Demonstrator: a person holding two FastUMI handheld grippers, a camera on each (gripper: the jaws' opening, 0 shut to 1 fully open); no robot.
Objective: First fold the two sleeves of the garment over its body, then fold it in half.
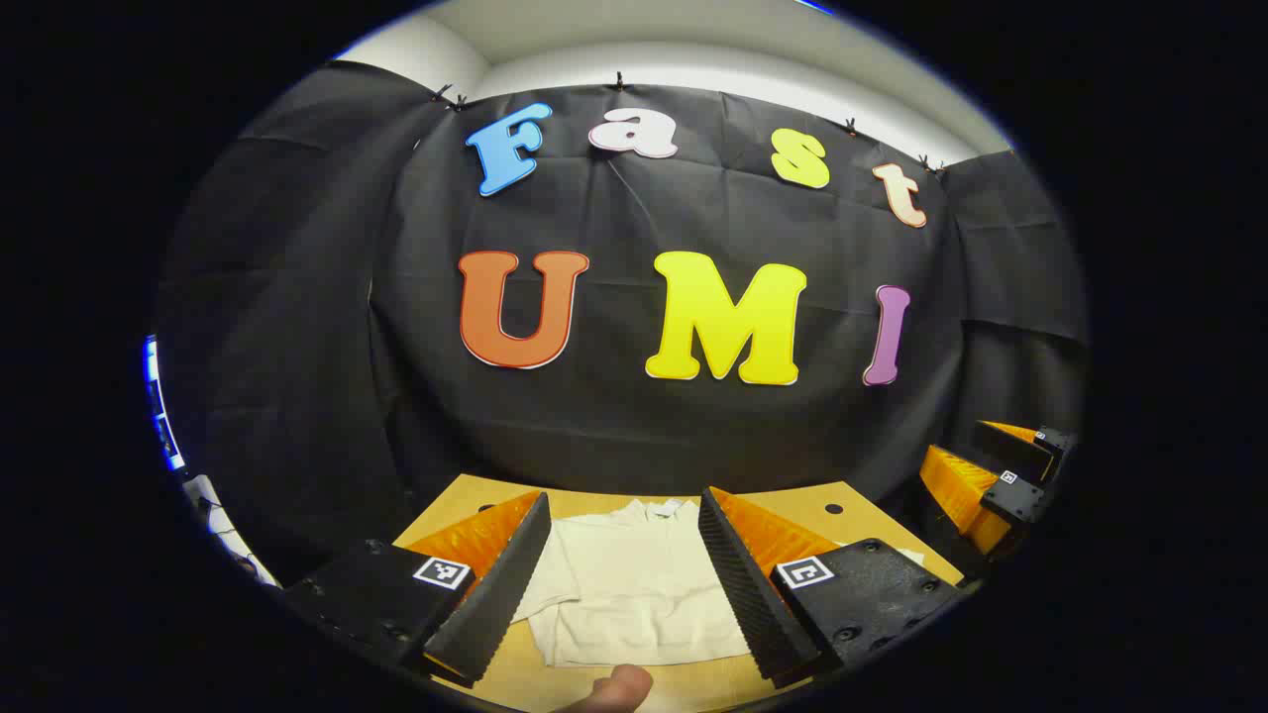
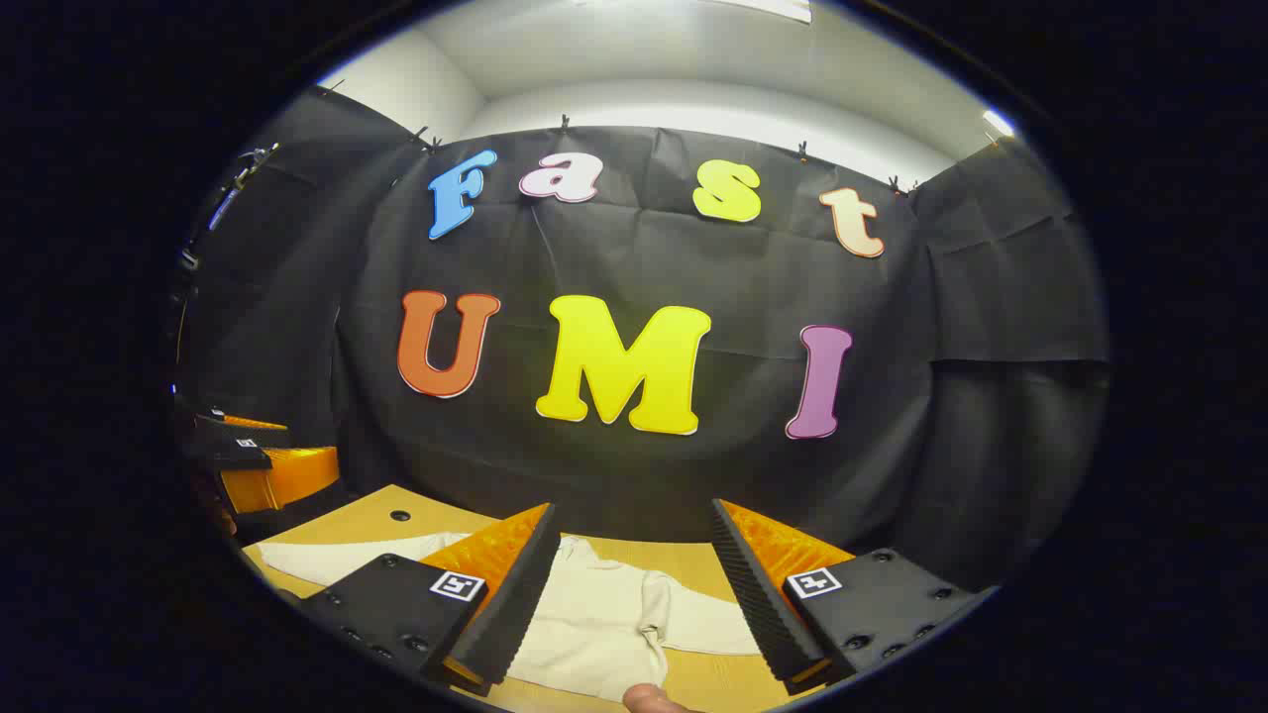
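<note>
A pale cream garment (image 1: 634,584) lay flat on a wooden table (image 1: 792,500), its collar toward the black back wall (image 1: 634,416) and its hem toward the near edge, so its long axis ran away from the person. In the left gripper view the left gripper (image 1: 624,584) hung above the table with its fingers wide apart and nothing between them; the body of the garment lay straight ahead and below, framed by the two fingers. A fingertip (image 1: 619,685) of the person showed at the bottom edge. The right gripper (image 2: 634,594) was likewise spread open and empty in the right gripper view, held over the garment's right side. There a sleeve (image 2: 708,624) reached out sideways across the bare wood, with a crease where it met the body, so that sleeve at least lay unfolded. The garment's other side was partly hidden by the left gripper's fingers, and I could not tell how that sleeve lay. Each gripper was nearer its own side of the garment. By my judgement, the right gripper would be the natural one to take the spread sleeve and carry it inward, across the long axis.
</note>
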